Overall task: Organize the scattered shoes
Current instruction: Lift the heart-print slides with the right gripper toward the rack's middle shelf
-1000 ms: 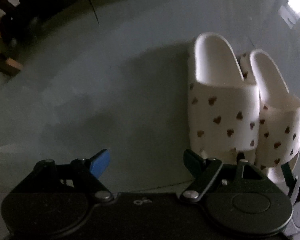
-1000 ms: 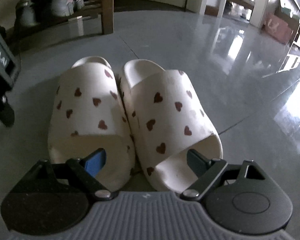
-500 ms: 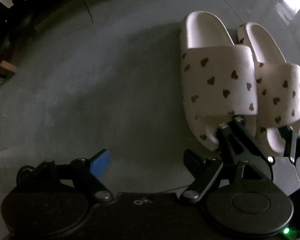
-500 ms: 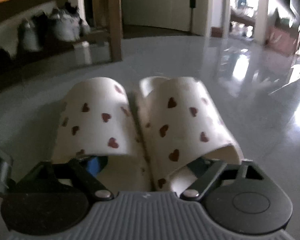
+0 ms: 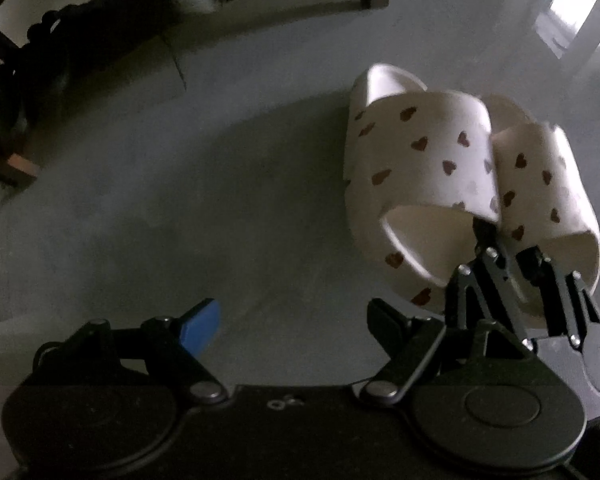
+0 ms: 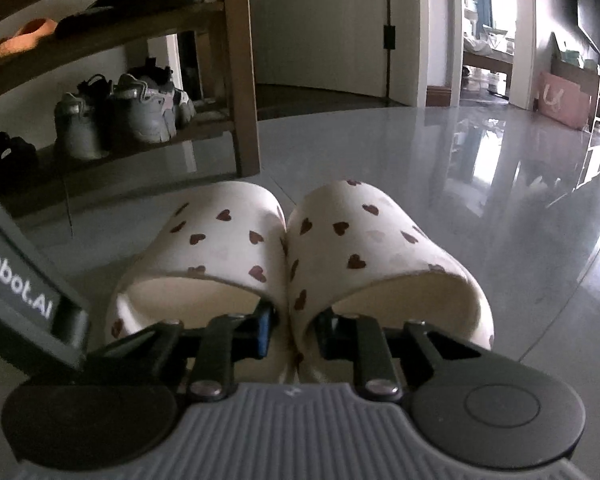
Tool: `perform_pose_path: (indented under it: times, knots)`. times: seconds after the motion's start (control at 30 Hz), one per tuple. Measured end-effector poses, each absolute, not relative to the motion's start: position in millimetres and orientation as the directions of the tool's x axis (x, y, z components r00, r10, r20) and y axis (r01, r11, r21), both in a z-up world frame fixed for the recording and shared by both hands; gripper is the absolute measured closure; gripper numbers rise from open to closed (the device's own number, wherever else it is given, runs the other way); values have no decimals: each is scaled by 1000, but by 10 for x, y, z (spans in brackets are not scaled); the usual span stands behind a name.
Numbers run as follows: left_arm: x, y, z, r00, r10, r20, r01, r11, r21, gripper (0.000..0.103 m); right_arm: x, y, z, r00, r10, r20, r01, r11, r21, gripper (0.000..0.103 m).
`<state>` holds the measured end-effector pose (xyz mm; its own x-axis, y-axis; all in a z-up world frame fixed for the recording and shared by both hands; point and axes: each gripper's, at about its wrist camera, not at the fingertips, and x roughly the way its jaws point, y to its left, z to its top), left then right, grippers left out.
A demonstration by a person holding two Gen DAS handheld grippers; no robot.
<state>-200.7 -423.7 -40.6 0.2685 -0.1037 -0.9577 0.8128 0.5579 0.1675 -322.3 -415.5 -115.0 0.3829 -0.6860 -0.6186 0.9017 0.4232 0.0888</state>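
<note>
Right gripper [image 6: 288, 330] just closed; left gripper [image 5: 292, 322] gapes.

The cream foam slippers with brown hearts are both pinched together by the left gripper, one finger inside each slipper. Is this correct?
Not the left: the right gripper pinches the cream foam slippers with brown hearts, one finger inside each, as the right wrist view shows. The left gripper is open and empty.

Home entryway, wooden shoe rack [image 6: 236, 80] ahead-left of the tool holding grey sneakers [image 6: 116, 116] and slippers, glossy tiled floor [image 6: 480, 208], open doorway [image 6: 488, 32] to a furnished room ahead-right
</note>
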Motion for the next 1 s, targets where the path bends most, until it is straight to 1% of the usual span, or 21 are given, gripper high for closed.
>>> perform_pose_path:
  times: [0.23, 0.37, 0.5, 0.67, 0.77, 0.8, 1.0]
  knots:
    - [-1930, -4276, 80, 225, -138, -964, 810, 577, 106, 22, -3314, -4169, -864, 352, -668, -656, 912, 402, 81, 78]
    - [-1821, -4260, 384, 197, -157, -968, 804, 590, 68, 22, -3396, -4118, -501, 344, -661, -667, 907, 417, 55, 78]
    - [-1660, -4257, 721, 222, -157, -962, 816, 570, 95, 22, -3398, -4116, -151, 371, -652, -661, 892, 449, 57, 78]
    - [-1351, -4221, 1169, 268, -142, -953, 788, 601, 132, 22, -3258, -4151, 448, 445, -652, -614, 848, 528, 53, 78]
    - [-1143, -4166, 1430, 269, -133, -954, 754, 645, 122, 22, -3162, -4167, 684, 484, -644, -592, 822, 567, 56, 78]
    - [-1063, -4139, 1503, 267, -129, -955, 742, 660, 118, 22, -3077, -4167, 849, 515, -632, -580, 799, 599, 57, 78]
    - [-672, -3935, 1912, 263, -112, -958, 681, 725, 102, 22, -2722, -4063, 1389, 620, -579, -530, 704, 709, 49, 77]
